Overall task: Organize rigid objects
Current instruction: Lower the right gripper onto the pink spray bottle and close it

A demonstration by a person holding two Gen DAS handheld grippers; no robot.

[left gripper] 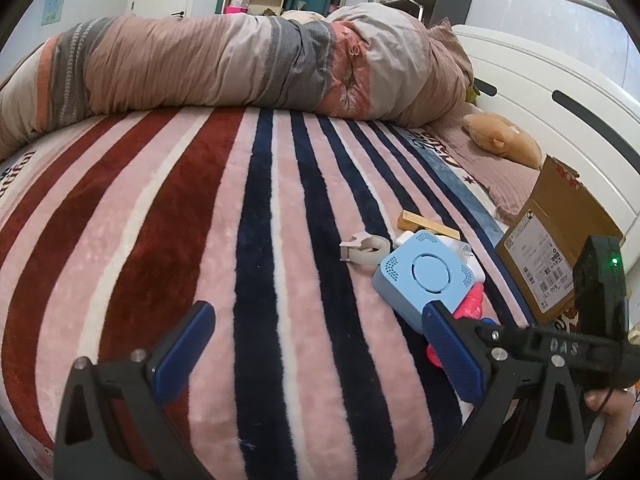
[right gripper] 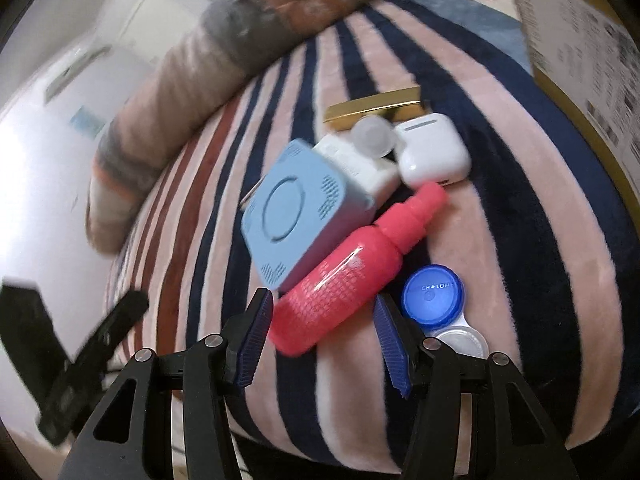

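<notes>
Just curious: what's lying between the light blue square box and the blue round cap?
The pink spray bottle lies on its side between the light blue box and the blue round cap, leaning against the box; the right wrist view shows it.

on the blanket (right gripper: 500, 208), the bottle (right gripper: 344, 276) lies between speaker (right gripper: 296, 216) and lens case (right gripper: 436, 300).

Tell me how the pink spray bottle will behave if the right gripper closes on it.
The pink spray bottle looks glossy, so it may slip between the open right gripper fingers. It lies on its side, round-bodied, so a nudge could roll it. It leans against the blue box, which might shift.
</notes>
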